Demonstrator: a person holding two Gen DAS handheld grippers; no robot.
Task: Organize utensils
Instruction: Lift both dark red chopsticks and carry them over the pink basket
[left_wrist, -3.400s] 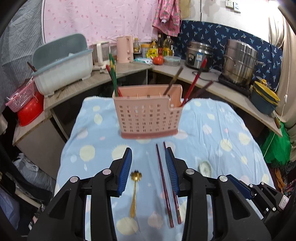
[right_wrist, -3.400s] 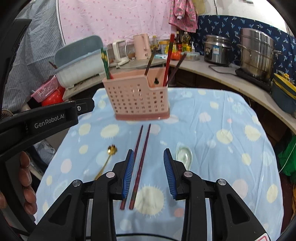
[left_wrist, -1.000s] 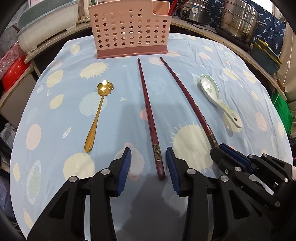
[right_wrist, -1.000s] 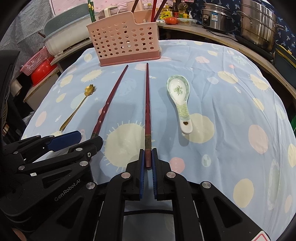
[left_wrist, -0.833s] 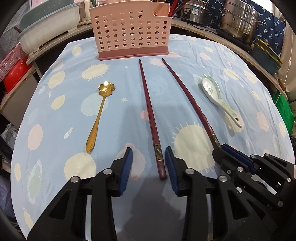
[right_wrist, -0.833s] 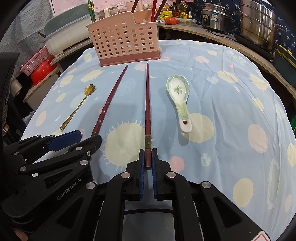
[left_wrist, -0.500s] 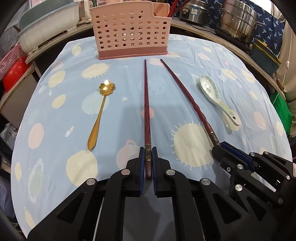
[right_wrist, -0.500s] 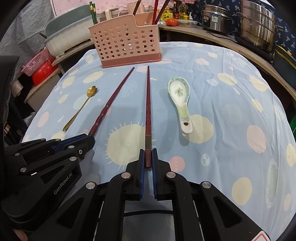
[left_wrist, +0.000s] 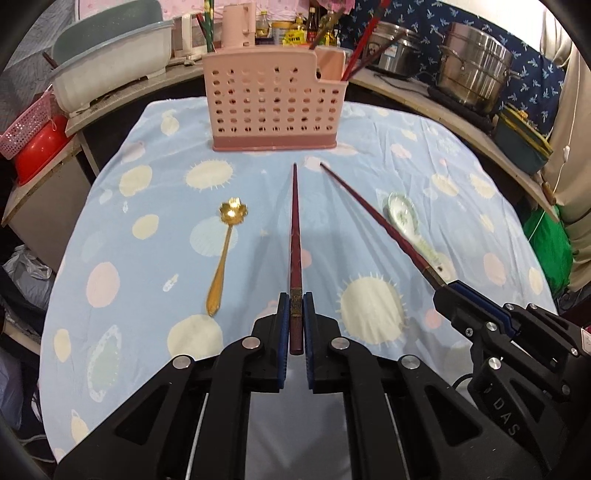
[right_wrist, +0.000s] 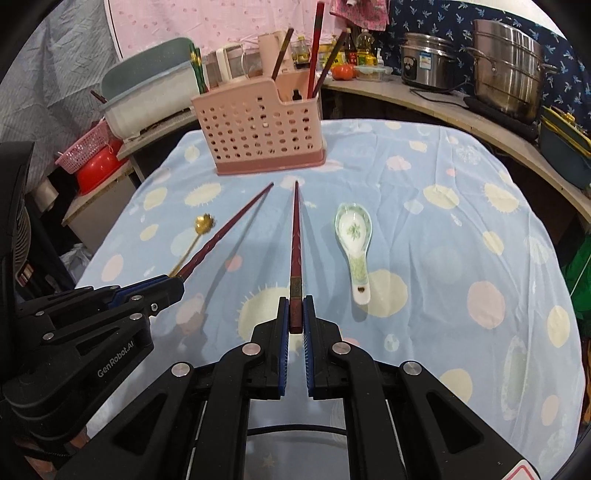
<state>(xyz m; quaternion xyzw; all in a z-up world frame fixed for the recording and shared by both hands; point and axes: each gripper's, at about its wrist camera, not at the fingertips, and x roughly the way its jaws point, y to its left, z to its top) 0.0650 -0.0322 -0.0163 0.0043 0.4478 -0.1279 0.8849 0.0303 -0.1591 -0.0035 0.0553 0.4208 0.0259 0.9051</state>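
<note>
We see our left gripper (left_wrist: 294, 325) clamped on one dark red wooden chopstick (left_wrist: 295, 236), its butt end between the pads. Our right gripper (right_wrist: 294, 320) pinches the other dark red chopstick (right_wrist: 295, 240) likewise, both tips pointing toward the pink perforated plastic utensil holder (right_wrist: 258, 125).

Steel stockpot (left_wrist: 476, 70), red basin (left_wrist: 40, 151), perhaps a rice cooker (right_wrist: 428, 66).

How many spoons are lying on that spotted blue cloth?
2. A gold spoon with a flower-shaped bowl lies left of the two dark red chopsticks; a white ceramic soup spoon with a green pattern lies to their right. Others could be hidden inside the pink basket.
</note>
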